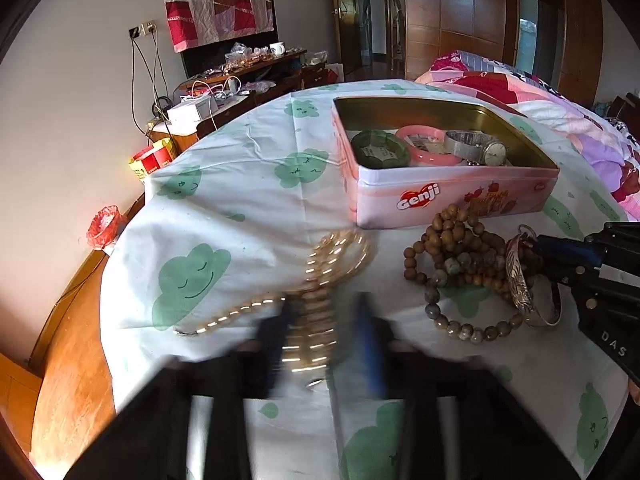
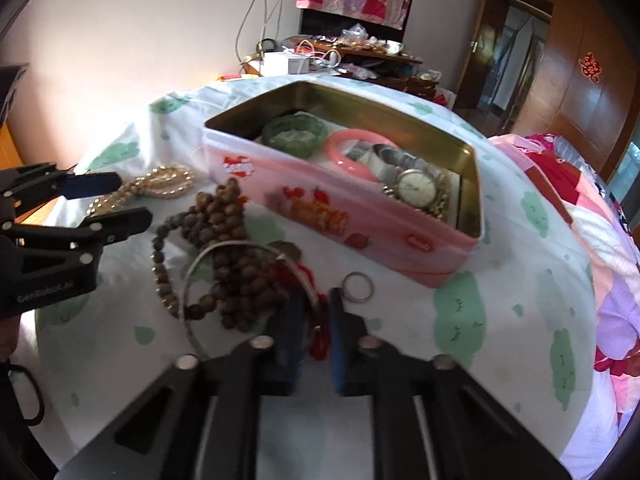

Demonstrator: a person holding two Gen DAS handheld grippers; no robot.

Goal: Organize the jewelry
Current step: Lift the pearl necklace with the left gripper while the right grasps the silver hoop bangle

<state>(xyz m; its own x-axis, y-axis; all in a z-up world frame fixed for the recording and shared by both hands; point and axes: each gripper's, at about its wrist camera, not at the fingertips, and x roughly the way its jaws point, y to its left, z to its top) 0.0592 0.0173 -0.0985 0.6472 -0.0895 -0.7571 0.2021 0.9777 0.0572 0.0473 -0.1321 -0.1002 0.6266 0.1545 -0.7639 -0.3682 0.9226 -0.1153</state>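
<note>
My left gripper [image 1: 326, 312] is blurred and low in its own view, shut on a bunch of the pearl necklace [image 1: 340, 256], which trails left over the cloth. In the right wrist view, my right gripper [image 2: 316, 300] is shut on a thin silver bangle [image 2: 232, 245] with a red cord [image 2: 320, 340] between the pads. Wooden bead bracelets [image 2: 236, 240] lie heaped inside the bangle's loop. A small silver ring [image 2: 358, 288] rests just right of the fingers. The open pink tin [image 1: 440, 196] holds a green bangle [image 1: 380, 148], a pink bangle [image 1: 424, 144] and a watch [image 1: 494, 154].
A stone bead bracelet [image 1: 460, 326] curls in front of the wooden beads. The cloud-print cloth [image 1: 224, 184] covers the round table, whose wooden edge [image 1: 76, 352] shows at the left. A bed with a patterned quilt [image 2: 600, 248] stands right; a cluttered desk [image 1: 248, 76] stands behind.
</note>
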